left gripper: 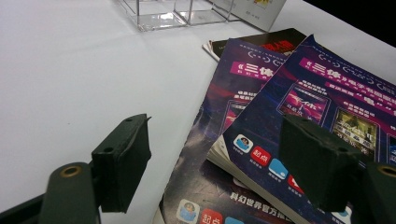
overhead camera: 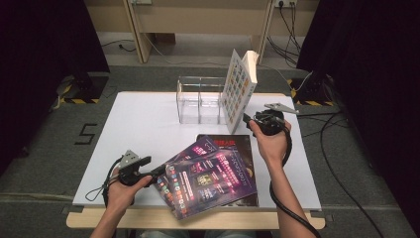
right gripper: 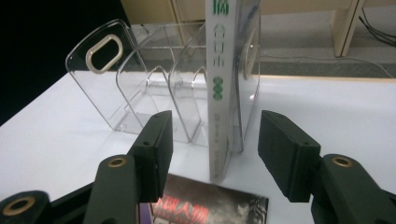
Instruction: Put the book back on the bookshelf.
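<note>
free room: left half of surface [overhead camera: 138,124] bare
obstacles: clear rack [overhead camera: 198,99] at back, white book [overhead camera: 238,89] upright beside it, magazines [overhead camera: 208,176] stacked front centre

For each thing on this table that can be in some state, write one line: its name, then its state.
White book: upright, closed, in the clear rack's end slot.
Clear rack: upright, other slots empty.
Purple magazines: flat, closed, overlapping.
Dark magazine: flat, underneath.
Left gripper: open.
Right gripper: open, astride the book's spine.

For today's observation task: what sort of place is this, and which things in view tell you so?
Probably a lab or recording setup: a white table screened by black curtains, cables across the floor and hazard-striped stand bases.
</note>
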